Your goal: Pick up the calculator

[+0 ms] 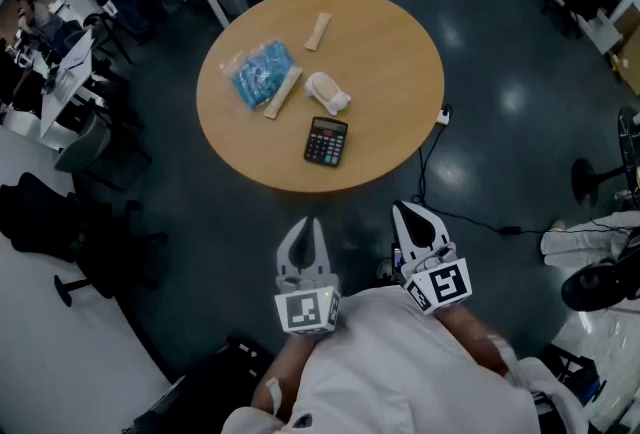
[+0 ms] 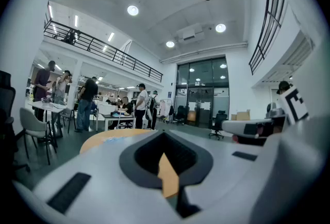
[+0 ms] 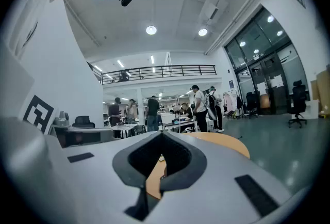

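Observation:
The black calculator point(image 1: 325, 141) lies face up on the round wooden table point(image 1: 390, 62), near its front edge. Both grippers hover off the table, close to the person's chest, pointing towards it. My left gripper point(image 1: 309, 221) has its jaws together with nothing in them. My right gripper point(image 1: 399, 207) is beside it, also shut and empty. In the left gripper view the closed jaws point(image 2: 164, 133) fill the bottom, with the table point(image 2: 103, 138) beyond them. The right gripper view shows its closed jaws point(image 3: 161, 133) and the table's edge point(image 3: 221, 141). The calculator is hidden in both gripper views.
Also on the table are a blue plastic bag point(image 1: 258, 74), two wooden sticks point(image 1: 317, 31) point(image 1: 283, 92) and a white bundle point(image 1: 328, 93). A socket box point(image 1: 441, 116) hangs at the right rim, its cable running across the floor. Chairs point(image 1: 85, 147) stand left; people point(image 2: 88, 101) stand beyond.

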`<state>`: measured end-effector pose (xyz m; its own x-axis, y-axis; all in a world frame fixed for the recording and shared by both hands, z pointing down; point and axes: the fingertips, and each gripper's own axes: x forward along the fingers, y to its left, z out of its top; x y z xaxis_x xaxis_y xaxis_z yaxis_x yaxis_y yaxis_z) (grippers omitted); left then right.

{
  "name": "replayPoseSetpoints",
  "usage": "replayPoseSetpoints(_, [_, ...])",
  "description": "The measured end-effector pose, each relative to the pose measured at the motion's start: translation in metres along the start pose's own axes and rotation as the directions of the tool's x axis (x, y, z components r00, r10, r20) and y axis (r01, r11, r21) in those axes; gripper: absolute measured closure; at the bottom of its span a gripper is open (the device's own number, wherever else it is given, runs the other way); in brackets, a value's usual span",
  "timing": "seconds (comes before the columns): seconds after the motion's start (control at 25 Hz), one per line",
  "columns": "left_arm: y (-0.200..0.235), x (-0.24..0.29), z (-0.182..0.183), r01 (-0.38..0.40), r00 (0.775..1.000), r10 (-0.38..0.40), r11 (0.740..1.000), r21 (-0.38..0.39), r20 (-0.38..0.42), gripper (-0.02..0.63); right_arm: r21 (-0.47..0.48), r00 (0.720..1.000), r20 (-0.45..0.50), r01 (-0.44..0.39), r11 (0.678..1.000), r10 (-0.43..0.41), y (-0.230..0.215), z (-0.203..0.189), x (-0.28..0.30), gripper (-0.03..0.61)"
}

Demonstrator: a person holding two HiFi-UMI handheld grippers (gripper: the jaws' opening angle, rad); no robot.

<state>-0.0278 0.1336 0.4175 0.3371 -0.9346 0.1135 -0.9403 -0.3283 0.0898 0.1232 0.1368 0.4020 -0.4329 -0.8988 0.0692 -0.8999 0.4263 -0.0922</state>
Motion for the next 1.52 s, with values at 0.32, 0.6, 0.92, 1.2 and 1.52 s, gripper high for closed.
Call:
replayPoseSetpoints(0.32, [0.008, -0.003, 0.000, -0.008, 1.000, 0.008, 1.000, -0.007, 0.003, 0.609, -0.004, 1.000, -0.002, -0.015, 1.000, 0.015, 0.007, 0.001, 0.002, 0.566])
replayPoseSetpoints(0.6, [0.004, -0.003, -0.004, -0.004, 1.000, 0.005, 1.000, -0.016, 0.008, 0.609, 0.004, 1.000, 0.007, -0.024, 1.000, 0.024, 0.004, -0.002, 0.001, 0.566])
replayPoseSetpoints(0.92, [-0.011, 0.005, -0.008, -0.031, 0.999, 0.031, 0.999, 0.009, 0.010, 0.609, 0.020, 0.998, 0.035, -0.060, 0.998, 0.060, -0.022, -0.001, 0.000, 0.566])
replayPoseSetpoints(1.2, [-0.023, 0.022, -0.006, -0.083, 0.997, 0.083, 0.996, -0.027, -0.005, 0.609, 0.069, 0.995, 0.006, -0.102, 0.992, 0.102, -0.047, -0.013, 0.016, 0.566])
replayPoseSetpoints(1.52, [0.018, 0.066, -0.008, -0.101, 0.995, 0.100, 0.994, -0.045, -0.003, 0.609, 0.079, 0.990, -0.027, -0.135, 0.988, 0.138, -0.058, -0.040, 0.080, 0.566])
